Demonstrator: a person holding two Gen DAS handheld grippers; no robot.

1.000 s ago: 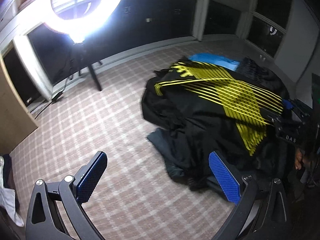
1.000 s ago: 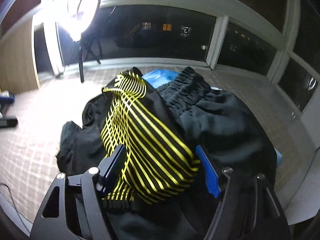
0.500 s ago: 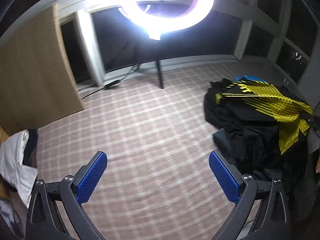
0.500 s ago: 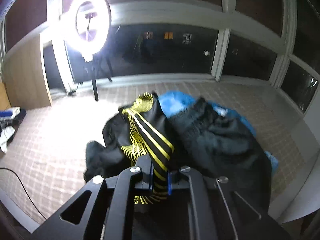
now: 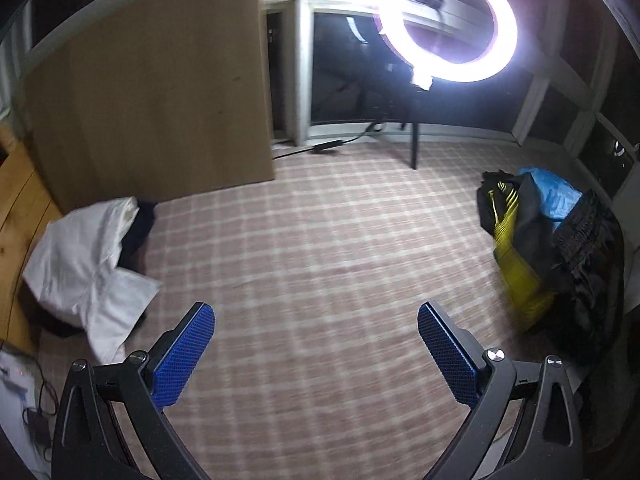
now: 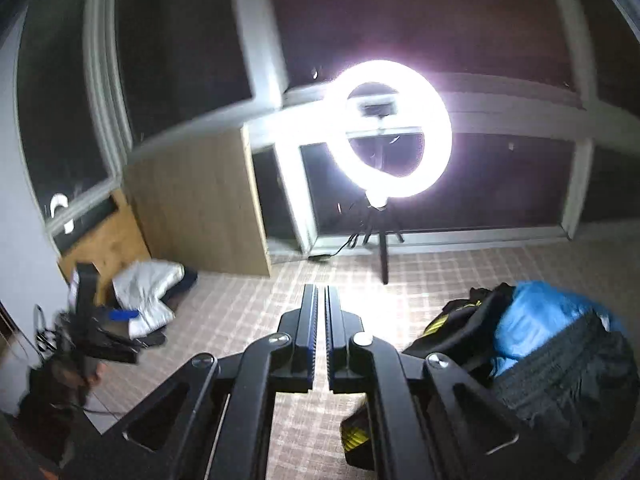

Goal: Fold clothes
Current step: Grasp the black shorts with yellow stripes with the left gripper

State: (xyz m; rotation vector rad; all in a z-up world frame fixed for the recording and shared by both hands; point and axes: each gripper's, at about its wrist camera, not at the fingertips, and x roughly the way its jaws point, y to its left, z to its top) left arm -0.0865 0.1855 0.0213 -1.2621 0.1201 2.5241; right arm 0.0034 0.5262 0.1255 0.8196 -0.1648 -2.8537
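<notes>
Floor [image 5: 320,248]: low-pile carpet, pale plaid grid on pink-beige ground; surface blurred in both views.

Left tool [image 5: 316,344]: black frame, two flat fingers faced with blue knurled pads [image 5: 182,360], spread wide, nothing between them. It hangs above bare carpet.

Right tool [image 6: 321,332]: same black frame, the two fingers drawn together to a thin slit. A black-and-yellow edge shows directly under its frame; whether cloth is pinched there cannot be told.

Clothes pile [image 5: 560,248]: heaped, crumpled. Black fabric, a black-and-yellow striped piece [image 5: 516,268] hanging down its near left flank, a bright blue piece [image 6: 536,320] on top, ribbed black knit at right. In the left wrist view the pile lies right of the left tool, well apart. In the right wrist view it sits at near right, just beside the right tool.

White cloth [image 5: 88,264]: soft, folded lump over a dark garment, at left by a wooden panel [image 5: 152,104].

Ring light [image 6: 388,128]: glowing circle on a thin black tripod, far side.
</notes>
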